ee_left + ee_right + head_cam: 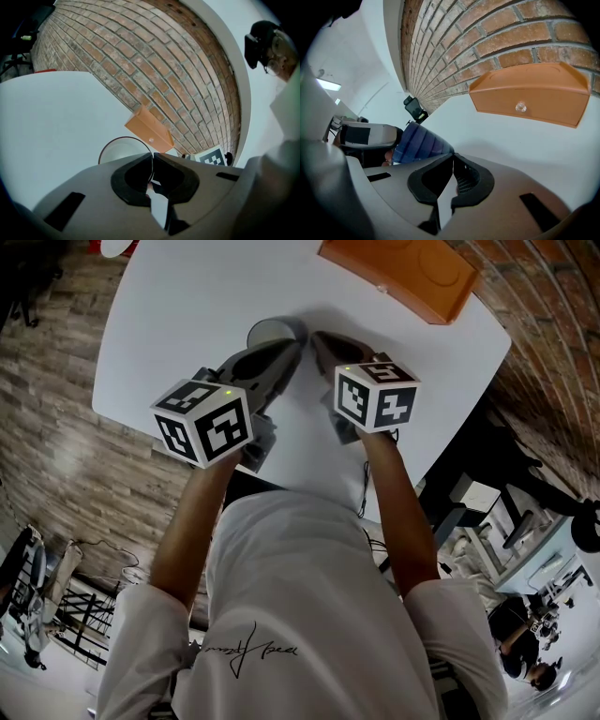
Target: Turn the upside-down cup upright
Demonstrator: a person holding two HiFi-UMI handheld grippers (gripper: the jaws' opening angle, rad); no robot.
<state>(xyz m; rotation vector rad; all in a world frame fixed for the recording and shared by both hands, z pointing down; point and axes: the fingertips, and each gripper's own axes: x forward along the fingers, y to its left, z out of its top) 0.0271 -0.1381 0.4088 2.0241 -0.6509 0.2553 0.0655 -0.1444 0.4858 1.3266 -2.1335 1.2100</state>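
A translucent bluish-grey cup (270, 333) is at the middle of the white table (187, 315). In the left gripper view its open mouth (123, 150) faces the camera, and the thin rim runs between the jaws. My left gripper (292, 347) (152, 160) is shut on that rim. The right gripper view shows the cup (421, 140) tilted, with the left gripper (363, 136) holding it from the left. Just to the right of the cup, my right gripper (319, 339) (453, 158) is shut with nothing in it. Whether the cup touches the table is hidden.
An orange box (398, 273) (529, 93) (149, 131) with a small knob lies at the table's far right, near a brick wall (497, 28). The table's edges are close at the left and right. Desks and equipment stand on the floor at the right.
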